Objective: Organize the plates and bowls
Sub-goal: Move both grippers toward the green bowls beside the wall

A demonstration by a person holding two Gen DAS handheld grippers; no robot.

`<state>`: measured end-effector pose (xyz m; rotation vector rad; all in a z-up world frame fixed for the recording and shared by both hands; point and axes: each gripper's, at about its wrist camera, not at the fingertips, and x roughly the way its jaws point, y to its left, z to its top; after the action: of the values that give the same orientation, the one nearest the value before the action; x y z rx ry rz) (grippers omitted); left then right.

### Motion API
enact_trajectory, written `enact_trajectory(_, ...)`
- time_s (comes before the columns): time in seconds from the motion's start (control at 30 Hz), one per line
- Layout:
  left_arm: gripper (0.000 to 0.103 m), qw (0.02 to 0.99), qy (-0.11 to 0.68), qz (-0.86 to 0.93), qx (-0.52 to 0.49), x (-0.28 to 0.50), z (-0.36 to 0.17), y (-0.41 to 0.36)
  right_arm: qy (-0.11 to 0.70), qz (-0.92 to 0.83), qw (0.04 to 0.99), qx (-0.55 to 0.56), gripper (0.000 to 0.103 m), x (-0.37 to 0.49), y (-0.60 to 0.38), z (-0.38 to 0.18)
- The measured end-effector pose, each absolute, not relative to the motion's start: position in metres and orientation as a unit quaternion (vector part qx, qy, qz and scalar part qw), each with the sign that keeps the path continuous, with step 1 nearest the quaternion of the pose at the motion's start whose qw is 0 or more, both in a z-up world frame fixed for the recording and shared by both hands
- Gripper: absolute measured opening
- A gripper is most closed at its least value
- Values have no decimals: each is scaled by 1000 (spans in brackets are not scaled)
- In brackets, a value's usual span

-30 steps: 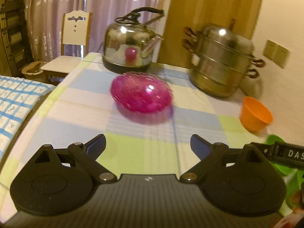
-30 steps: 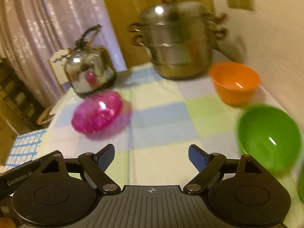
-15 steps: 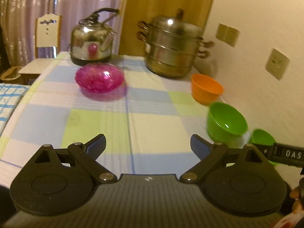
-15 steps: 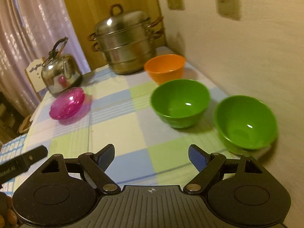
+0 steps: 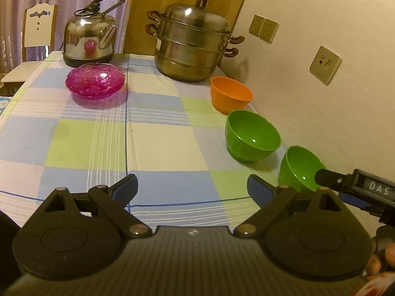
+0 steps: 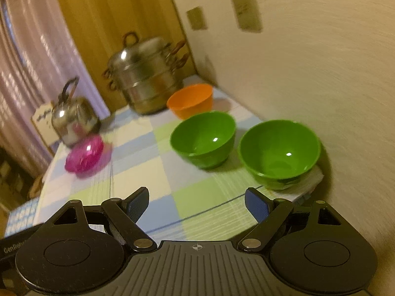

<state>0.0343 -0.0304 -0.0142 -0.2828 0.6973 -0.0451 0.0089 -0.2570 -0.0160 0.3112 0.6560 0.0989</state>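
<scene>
left wrist view: left claw [image 5: 192, 185] wide apart, nothing between, above the checked bench [image 5: 158, 143]
right wrist view: right claw [image 6: 197, 203] wide apart, empty
bowls: orange bowl [image 5: 230, 93], green bowl [image 5: 253, 135], second green bowl [image 5: 300, 167] in a row along the wall, right of frame, apart from each other
plates: pink glass plates [image 5: 95, 80] stacked, upper left, just in front of the kettle [image 5: 90, 42]
steamer pot [image 5: 192, 42]: top centre, behind the orange bowl

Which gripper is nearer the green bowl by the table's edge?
Right. The right gripper faces the bowl just ahead and right, apart from it. The left gripper is farther left.
</scene>
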Motion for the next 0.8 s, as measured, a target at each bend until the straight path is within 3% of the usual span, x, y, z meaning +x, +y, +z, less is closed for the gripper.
enact_trajectory(0.8, 94, 931, 337, -37, -136, 46, -6, -44, 274, 13, 938, 210, 84, 2, -300, 1)
